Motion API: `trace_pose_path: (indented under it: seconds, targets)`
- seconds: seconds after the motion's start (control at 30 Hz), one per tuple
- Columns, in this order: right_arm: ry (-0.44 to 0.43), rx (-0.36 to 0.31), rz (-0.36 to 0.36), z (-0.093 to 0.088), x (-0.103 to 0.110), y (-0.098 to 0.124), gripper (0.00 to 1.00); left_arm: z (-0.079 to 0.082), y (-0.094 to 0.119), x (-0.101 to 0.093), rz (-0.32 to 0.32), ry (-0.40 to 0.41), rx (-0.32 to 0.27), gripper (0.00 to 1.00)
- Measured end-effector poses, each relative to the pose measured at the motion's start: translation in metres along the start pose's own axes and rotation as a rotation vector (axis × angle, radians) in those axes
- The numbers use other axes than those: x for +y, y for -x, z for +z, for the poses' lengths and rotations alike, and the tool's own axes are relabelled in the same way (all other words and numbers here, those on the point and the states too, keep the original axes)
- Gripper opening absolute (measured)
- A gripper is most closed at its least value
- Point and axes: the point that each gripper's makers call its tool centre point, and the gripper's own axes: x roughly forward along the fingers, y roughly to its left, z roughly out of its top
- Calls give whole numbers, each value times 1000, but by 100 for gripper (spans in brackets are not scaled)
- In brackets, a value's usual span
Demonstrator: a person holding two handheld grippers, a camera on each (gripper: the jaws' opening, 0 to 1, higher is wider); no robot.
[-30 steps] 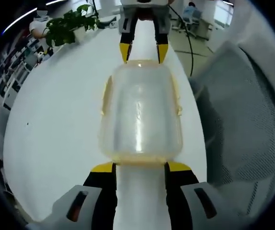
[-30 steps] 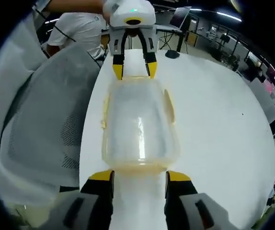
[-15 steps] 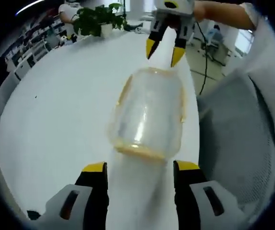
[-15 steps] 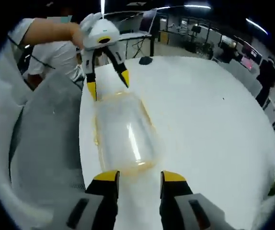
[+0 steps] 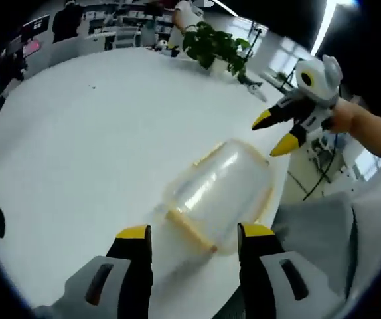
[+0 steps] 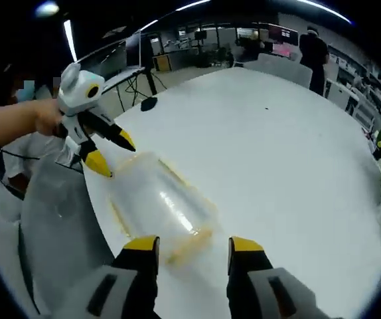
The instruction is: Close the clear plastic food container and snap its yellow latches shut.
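White counter (image 5: pixel 77 146) carries the container (image 5: pixel 220 189), lid seated, at 12 o'clock. Left gripper (image 5: pixel 189 234) and right gripper (image 6: pixel 187 244): jaws released, empty. Latch engagement cannot be told; verification remains.

Bright overhead light is flooding both views, washing the white table (image 5: pixel 77 146) nearly to blank. In the left gripper view a ceiling strip light (image 5: pixel 324 26) is glaring at 1 o'clock; in the right gripper view another strip (image 6: pixel 69 40) is glowing at 11 o'clock. The clear container (image 5: pixel 220 193) is catching soft white streaks of glare and casting only a faint shadow. The fisheye lens is bending the table edge and smearing the office background toward the edges, where detail is going soft and dim.
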Motion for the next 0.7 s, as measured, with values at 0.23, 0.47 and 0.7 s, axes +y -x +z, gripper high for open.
trace_pose_path:
  seconds: [0.23,0.47,0.7]
  targets:
    - [-72,8,5,-4,2,-7,43,1,-5,-8,4,134,-29,50]
    - [-89,23,9,-5,5,-14,37,0,-12,-12,15,146,-18,50]
    - [-87,33,24,-8,11,-20,30,0,-18,-17,28,153,-4,50]
